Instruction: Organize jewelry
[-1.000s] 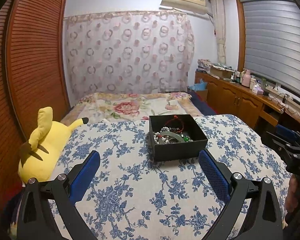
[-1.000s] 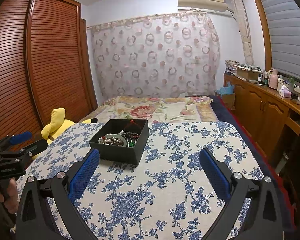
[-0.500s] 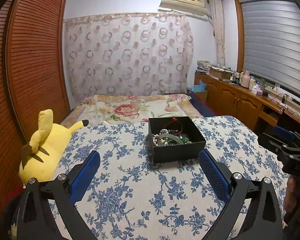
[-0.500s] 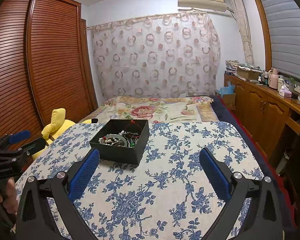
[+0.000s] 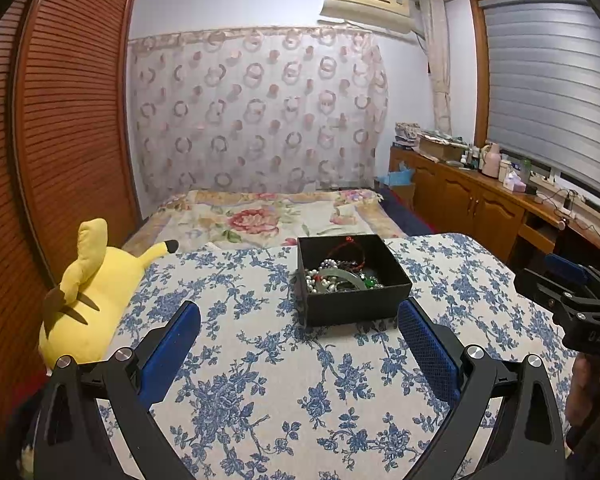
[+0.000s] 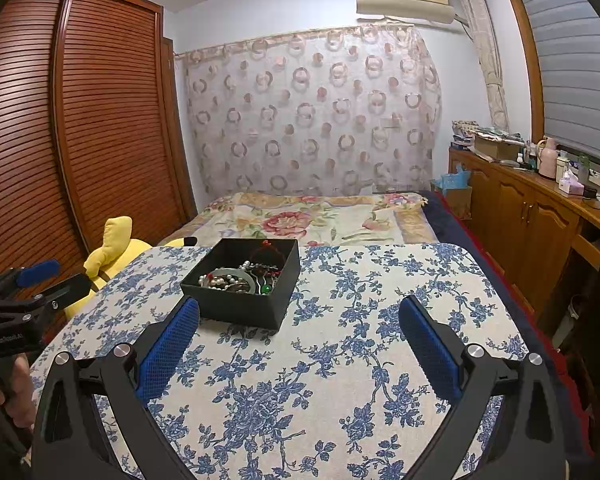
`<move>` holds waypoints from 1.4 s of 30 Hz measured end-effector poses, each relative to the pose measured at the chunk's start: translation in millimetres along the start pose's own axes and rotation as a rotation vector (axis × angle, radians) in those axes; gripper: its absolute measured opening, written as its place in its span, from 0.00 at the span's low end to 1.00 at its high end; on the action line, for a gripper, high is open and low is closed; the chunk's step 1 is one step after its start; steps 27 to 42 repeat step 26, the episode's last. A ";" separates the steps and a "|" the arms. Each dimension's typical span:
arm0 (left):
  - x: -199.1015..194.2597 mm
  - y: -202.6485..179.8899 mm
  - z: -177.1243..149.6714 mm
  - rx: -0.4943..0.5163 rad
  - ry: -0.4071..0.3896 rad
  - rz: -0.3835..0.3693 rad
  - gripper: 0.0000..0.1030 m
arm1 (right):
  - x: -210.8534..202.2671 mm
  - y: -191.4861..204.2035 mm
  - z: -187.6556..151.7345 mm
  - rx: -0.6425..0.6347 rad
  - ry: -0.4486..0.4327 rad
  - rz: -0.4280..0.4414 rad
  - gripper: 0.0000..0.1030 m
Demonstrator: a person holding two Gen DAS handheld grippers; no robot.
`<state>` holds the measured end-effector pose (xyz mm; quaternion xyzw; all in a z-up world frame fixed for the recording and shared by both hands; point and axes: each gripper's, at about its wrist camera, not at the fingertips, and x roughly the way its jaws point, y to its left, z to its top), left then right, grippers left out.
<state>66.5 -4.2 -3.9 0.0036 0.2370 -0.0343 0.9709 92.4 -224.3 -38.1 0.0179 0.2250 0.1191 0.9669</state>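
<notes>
A black open box (image 5: 356,304) stands on the blue-flowered tablecloth (image 5: 260,380). It holds a tangle of jewelry (image 5: 340,278): pearl beads, a pale green bangle, a red cord, green stones. The box also shows in the right wrist view (image 6: 240,308), with the jewelry (image 6: 240,278) inside. My left gripper (image 5: 299,320) is open and empty, just short of the box. My right gripper (image 6: 299,320) is open and empty, to the right of the box. Each gripper shows at the edge of the other's view, the right one (image 5: 572,292) and the left one (image 6: 32,284).
A yellow plush toy (image 5: 88,292) lies off the table's left edge. A bed with a floral cover (image 5: 268,216) is behind the table. A wooden cabinet (image 5: 480,204) with bottles runs along the right wall. A slatted wardrobe (image 6: 100,128) is on the left.
Both grippers have drifted slightly; the box sits a little lower and nearer in the left wrist view. Both stay open and empty.
</notes>
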 end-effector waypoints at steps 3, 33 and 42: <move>-0.8 0.4 0.8 -0.001 -0.002 0.001 0.93 | 0.2 0.1 -0.1 0.001 0.000 -0.001 0.98; -3.1 3.0 0.2 -0.007 0.002 0.005 0.93 | 0.1 0.3 -0.9 0.001 -0.001 -0.001 0.98; -3.1 3.0 0.2 -0.007 0.002 0.005 0.93 | 0.1 0.3 -0.9 0.001 -0.001 -0.001 0.98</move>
